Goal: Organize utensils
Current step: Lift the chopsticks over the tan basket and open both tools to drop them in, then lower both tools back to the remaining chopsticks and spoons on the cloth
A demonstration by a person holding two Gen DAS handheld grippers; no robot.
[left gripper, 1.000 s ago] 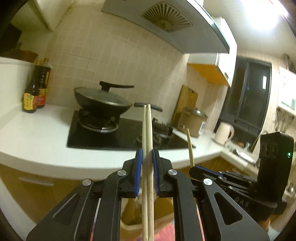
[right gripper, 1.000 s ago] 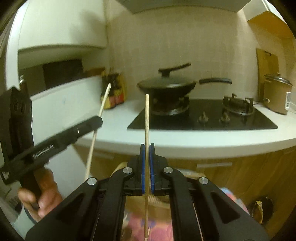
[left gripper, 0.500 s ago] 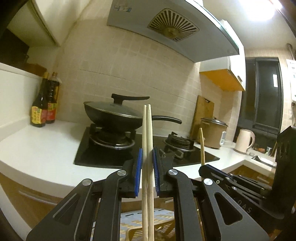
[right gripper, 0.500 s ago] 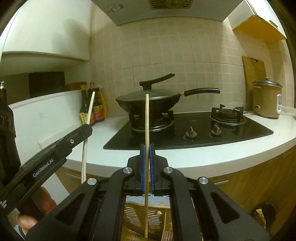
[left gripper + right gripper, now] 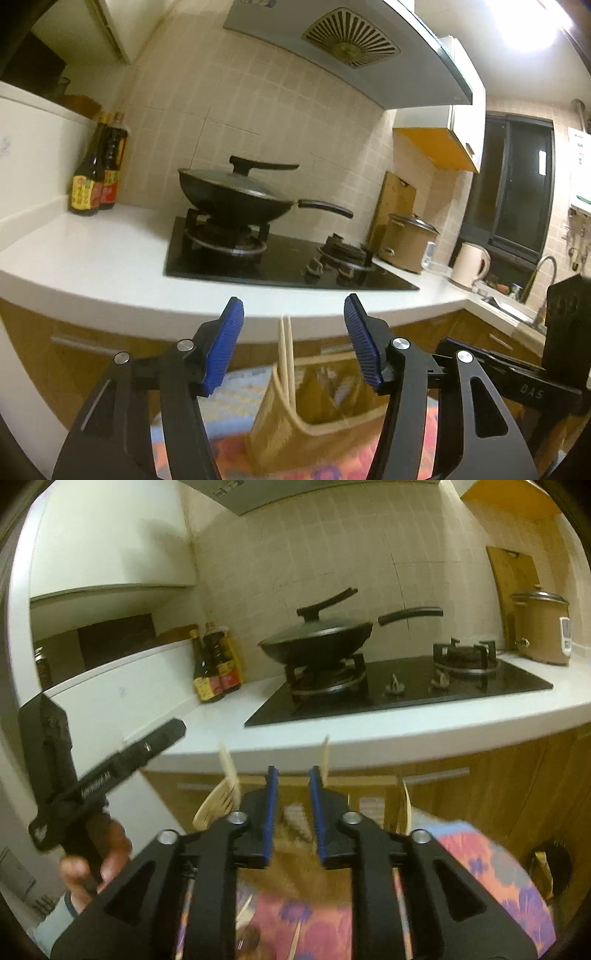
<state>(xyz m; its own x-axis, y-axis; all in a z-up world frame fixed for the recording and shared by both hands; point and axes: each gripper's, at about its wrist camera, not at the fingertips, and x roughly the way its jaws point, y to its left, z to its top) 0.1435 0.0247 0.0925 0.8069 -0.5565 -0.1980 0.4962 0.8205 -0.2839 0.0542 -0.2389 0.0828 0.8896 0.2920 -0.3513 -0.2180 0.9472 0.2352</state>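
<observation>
Standing wide across both views is the white table point(image 5: 110, 266) with its black stove point(image 5: 280, 258) and lidded wok point(image 5: 236, 199), sauce bottles point(image 5: 94, 173) at its left end; none of this belongs to the step. Below its edge, over a flowered cloth point(image 5: 491, 867), sits the woven basket point(image 5: 325, 398) that takes the utensils. The left tool point(image 5: 293, 343) hangs above it with its blue pads far apart and nothing between them; a pair of chopsticks point(image 5: 286, 362) stands loose inside, leaning on the near wall. The right tool point(image 5: 291, 812) is also parted, by a narrower gap, and is empty; a single chopstick point(image 5: 325, 755) pokes up just behind its right pad.

To finish the drop well, I judge both tools should lift straight up so the pads do not catch the sticks and tip them out.

Half a second ago each tool was clamped on its sticks, held upright before the stove; now both have let go and the sticks sit lower, in the basket.
</observation>
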